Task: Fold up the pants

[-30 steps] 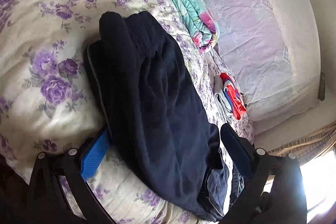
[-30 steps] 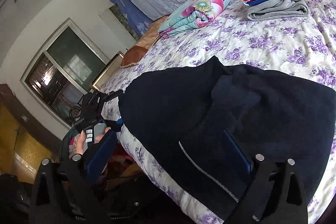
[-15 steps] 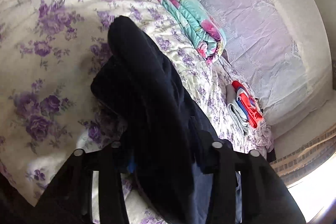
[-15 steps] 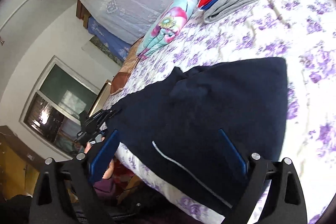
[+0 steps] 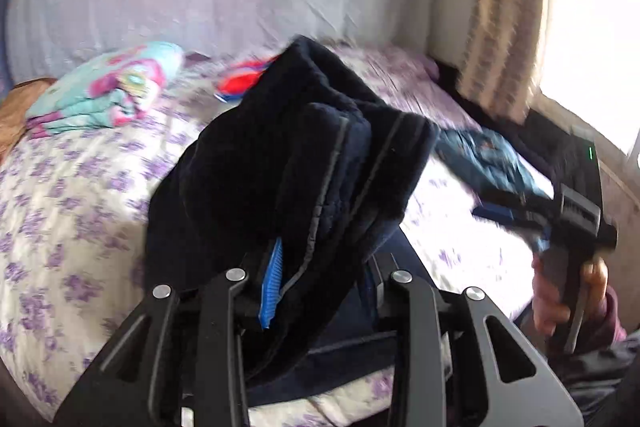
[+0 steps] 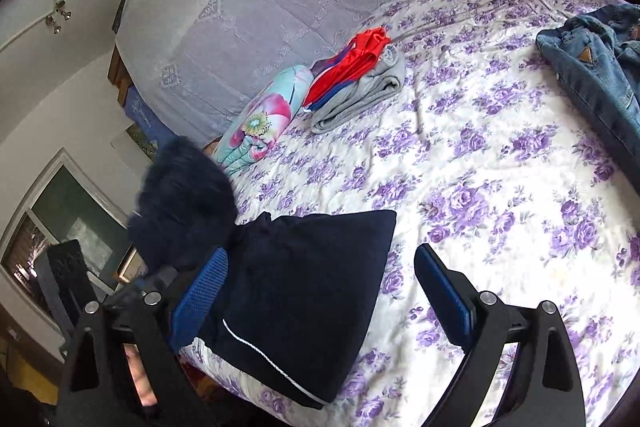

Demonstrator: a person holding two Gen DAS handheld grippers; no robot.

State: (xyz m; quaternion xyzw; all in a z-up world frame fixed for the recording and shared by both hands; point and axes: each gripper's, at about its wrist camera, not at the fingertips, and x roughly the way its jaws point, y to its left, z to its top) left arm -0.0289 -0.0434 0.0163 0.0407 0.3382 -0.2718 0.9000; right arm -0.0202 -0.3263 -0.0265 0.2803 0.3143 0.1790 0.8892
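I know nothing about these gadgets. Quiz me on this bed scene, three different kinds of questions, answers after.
1. True or false: the left gripper is clamped on the dark navy pants.
2. Which garment lies at the far right of the bed? A) denim jacket B) yellow towel C) white shirt
3. Fill in: the right gripper has its jaws ____, with nothing pinched between them.

Key: 1 true. 2 A. 3 open.
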